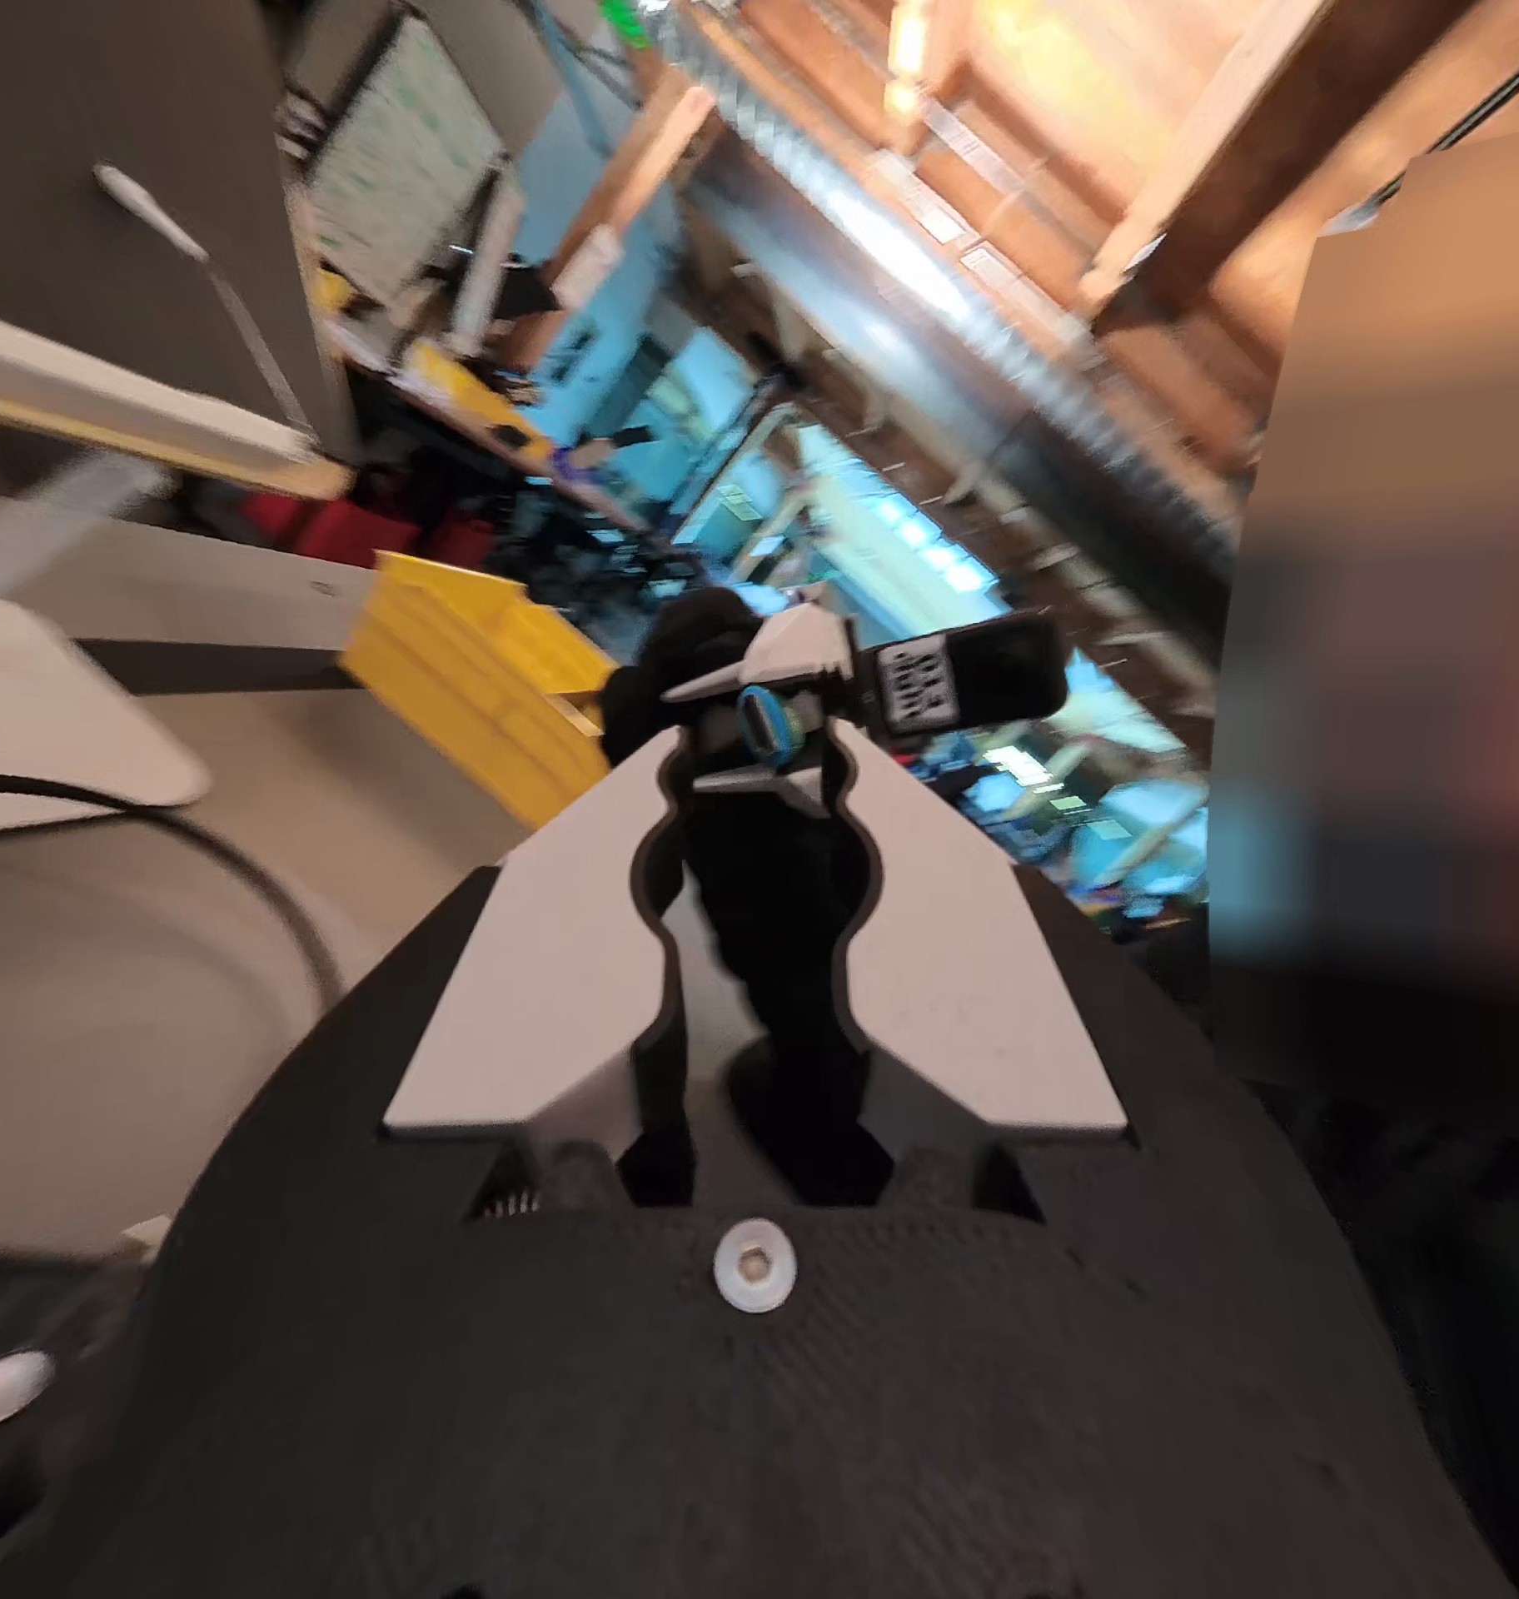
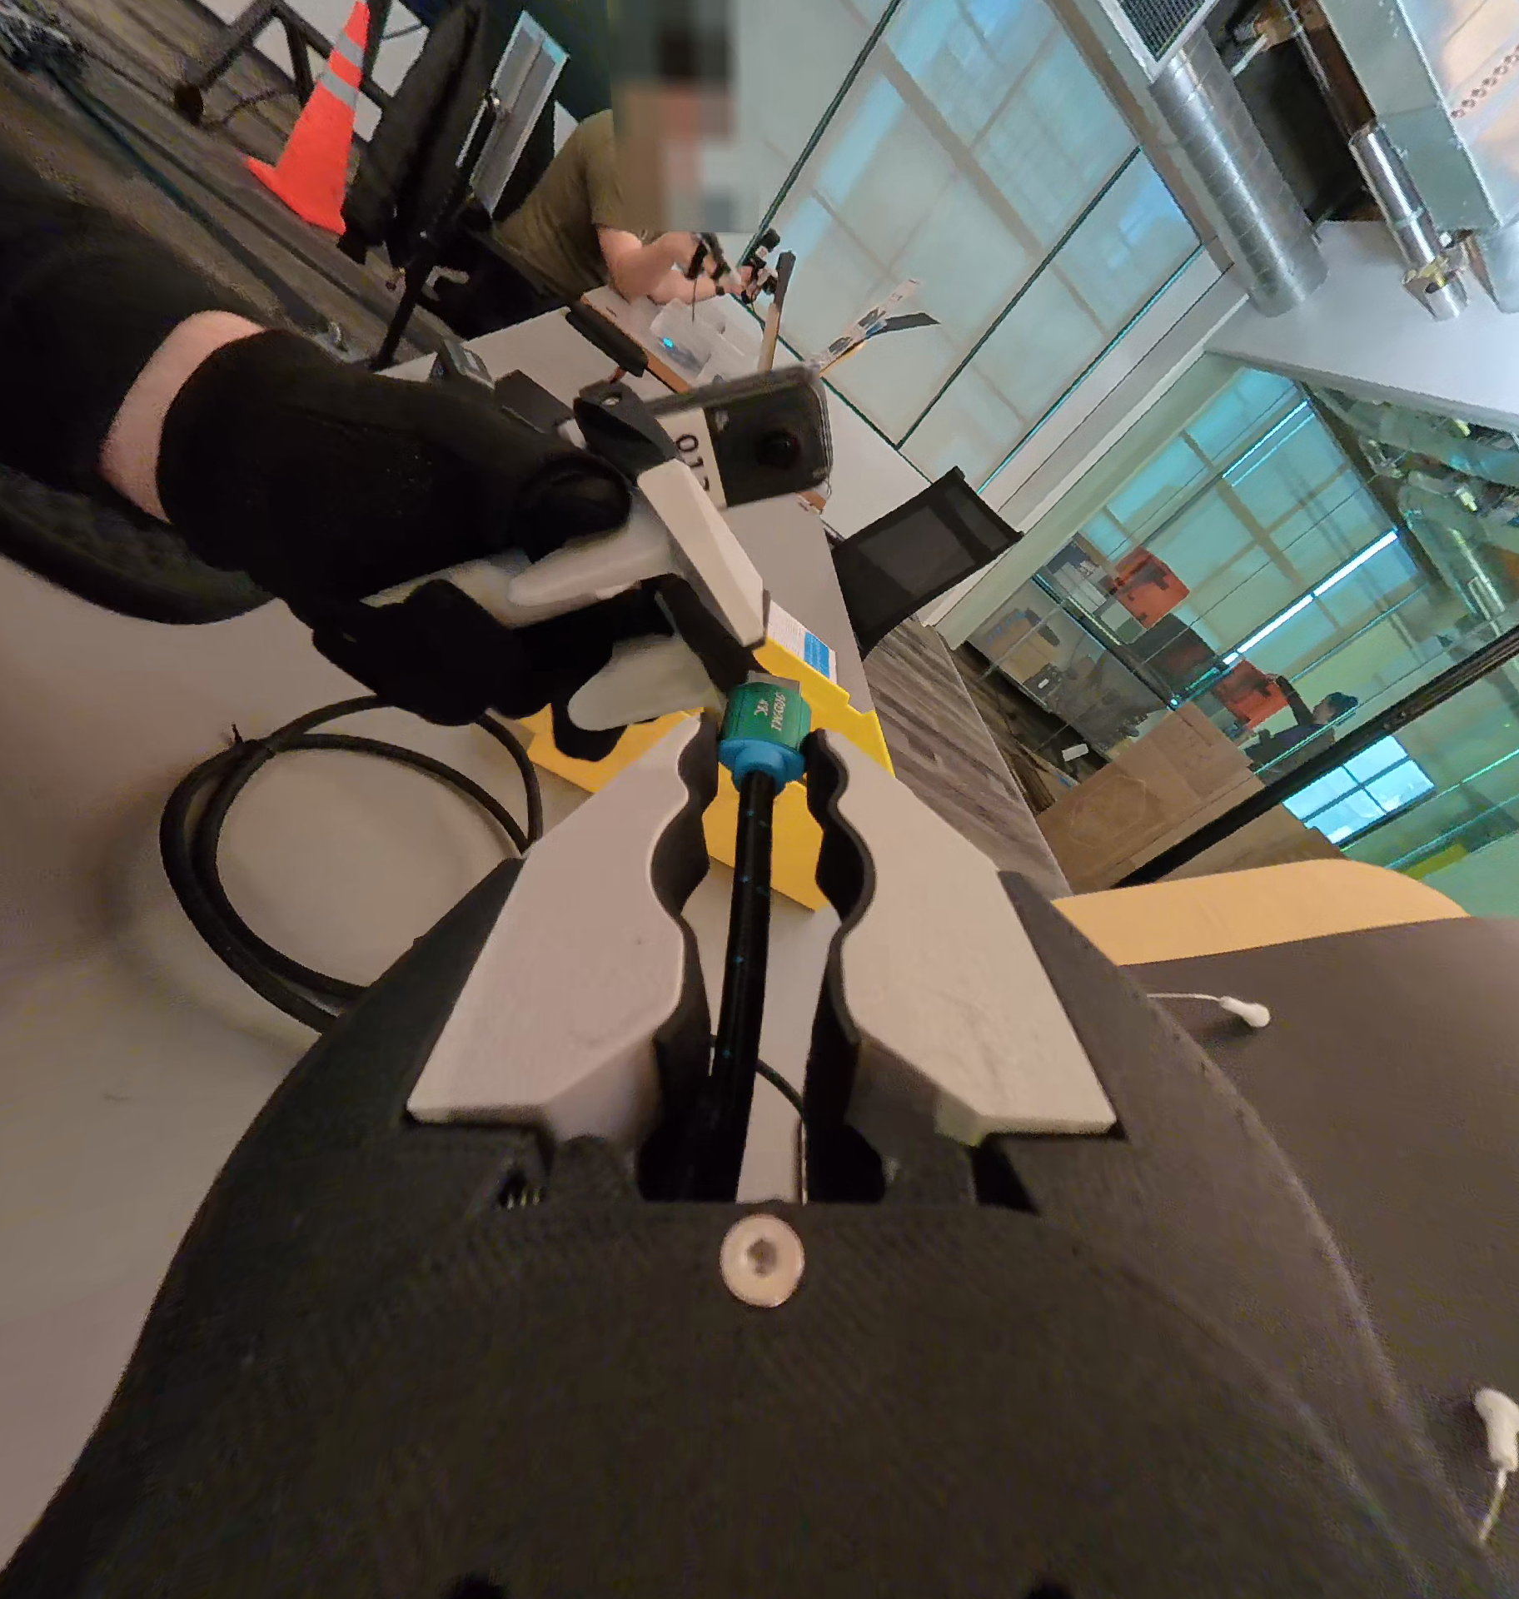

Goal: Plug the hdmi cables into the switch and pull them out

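My right gripper [image 2: 758, 744] is shut on the blue-green plug [image 2: 756, 722] of a black HDMI cable [image 2: 743, 908], which runs back between its fingers. My left gripper [image 2: 734, 666], held by a black-gloved hand [image 2: 349, 502], points at the plug's metal end from the upper left. In the left wrist view my left gripper [image 1: 756, 753] is open, and the plug [image 1: 760, 722] shows end-on just past its tips, between the fingers of the right gripper [image 1: 704, 735]. I cannot tell whether the left fingers touch the plug. No switch is in view.
A yellow bin [image 2: 791, 831] sits on the grey table behind the grippers, also in the left wrist view [image 1: 479, 675]. A coiled black cable [image 2: 220, 822] lies left. A black mat [image 2: 1344, 1125] lies right. Farther off are a small dark screen [image 2: 920, 554], a seated person [image 2: 566, 216] and an orange cone [image 2: 323, 147]. My two grippers' fingertips are within a few centimetres of each other.
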Tool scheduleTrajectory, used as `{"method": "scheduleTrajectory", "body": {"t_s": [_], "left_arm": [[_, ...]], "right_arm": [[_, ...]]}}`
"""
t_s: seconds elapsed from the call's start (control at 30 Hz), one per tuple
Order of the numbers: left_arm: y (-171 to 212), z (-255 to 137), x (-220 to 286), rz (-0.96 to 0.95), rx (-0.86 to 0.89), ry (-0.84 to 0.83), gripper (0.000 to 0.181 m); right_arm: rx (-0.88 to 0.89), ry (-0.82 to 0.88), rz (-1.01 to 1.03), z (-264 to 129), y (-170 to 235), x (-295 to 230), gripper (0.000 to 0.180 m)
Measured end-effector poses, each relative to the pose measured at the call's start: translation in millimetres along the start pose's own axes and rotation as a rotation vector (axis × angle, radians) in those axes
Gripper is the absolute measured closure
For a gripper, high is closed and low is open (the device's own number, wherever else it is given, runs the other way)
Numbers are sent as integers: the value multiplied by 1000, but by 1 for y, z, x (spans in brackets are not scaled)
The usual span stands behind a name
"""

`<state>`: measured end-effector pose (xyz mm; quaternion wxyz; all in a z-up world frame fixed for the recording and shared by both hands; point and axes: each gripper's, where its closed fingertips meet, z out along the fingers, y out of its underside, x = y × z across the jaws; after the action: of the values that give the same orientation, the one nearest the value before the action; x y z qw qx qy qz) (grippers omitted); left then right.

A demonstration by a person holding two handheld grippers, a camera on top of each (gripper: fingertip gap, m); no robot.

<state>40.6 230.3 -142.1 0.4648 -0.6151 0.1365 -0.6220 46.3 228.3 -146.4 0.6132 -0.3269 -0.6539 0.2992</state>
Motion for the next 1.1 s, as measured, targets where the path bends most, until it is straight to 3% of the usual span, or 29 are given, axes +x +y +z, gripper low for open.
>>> {"method": "scheduleTrajectory", "body": {"t_s": [0.13,0.3,0.47,0.73,0.87,1.1], "left_arm": [[-1,-11,-13,172,-73,-157,150],[20,-26,-45,453,-347,-395,139],[42,-38,-71,613,-589,-503,127],[77,-52,-111,638,-796,-561,107],[86,-68,-127,667,-923,-614,106],[102,-80,-152,618,-1045,-613,78]], "right_arm": [[0,-2,70,-6,10,6,161],[24,-28,159,-19,20,12,161],[21,-51,208,-32,32,14,161],[18,-76,235,-38,41,12,161],[16,-81,247,-37,46,11,161],[13,-96,259,-35,50,8,161]]}}
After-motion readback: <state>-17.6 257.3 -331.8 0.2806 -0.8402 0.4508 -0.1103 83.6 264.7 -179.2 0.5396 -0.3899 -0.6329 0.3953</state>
